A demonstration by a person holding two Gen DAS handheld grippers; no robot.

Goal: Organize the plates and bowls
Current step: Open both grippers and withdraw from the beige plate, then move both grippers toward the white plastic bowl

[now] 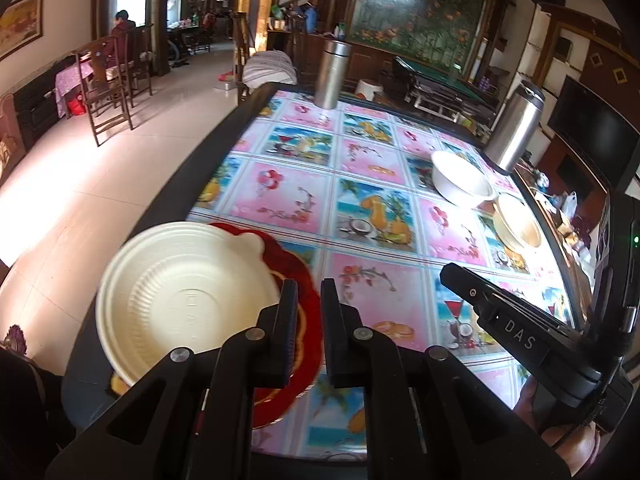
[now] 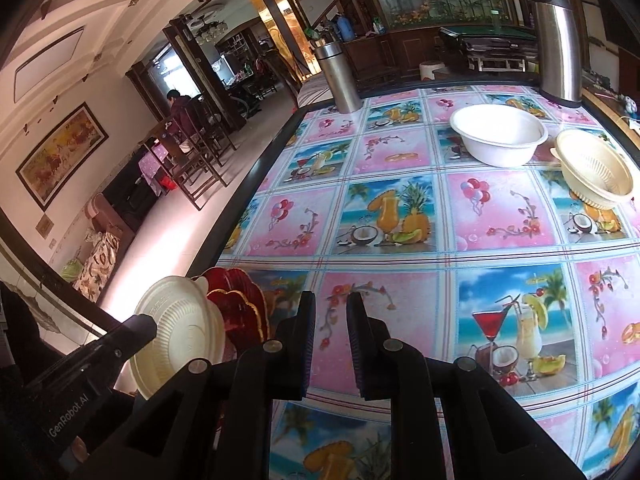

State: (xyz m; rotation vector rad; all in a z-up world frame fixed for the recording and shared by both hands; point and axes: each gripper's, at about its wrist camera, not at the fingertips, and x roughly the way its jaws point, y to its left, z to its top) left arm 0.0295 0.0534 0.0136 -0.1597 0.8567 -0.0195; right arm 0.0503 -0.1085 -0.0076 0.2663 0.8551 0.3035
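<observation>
A cream ribbed bowl (image 1: 180,300) rests on a red scalloped plate (image 1: 294,266) at the near left corner of the table, partly over its black rim (image 1: 208,152). My left gripper (image 1: 309,292) hovers over the plate's right side. It is shut, nothing is gripped, and the red plate shows through the slit. The right wrist view shows this gripper (image 2: 146,322) in front of the cream bowl (image 2: 180,336) and the red plate (image 2: 240,300). My right gripper (image 2: 331,304) is shut and empty over the tablecloth; the left wrist view shows it (image 1: 446,272) right of the plate. A white bowl (image 2: 498,136) and a cream slotted bowl (image 2: 596,168) stand far right.
Two steel flasks (image 2: 340,80) (image 2: 556,44) stand at the table's far edge. The patterned tablecloth (image 2: 400,208) lies bare between the stack and the far bowls. Tiled floor, wooden chairs (image 1: 108,92) and a seated person (image 1: 122,36) are off to the left. A hand (image 1: 560,444) holds the right gripper.
</observation>
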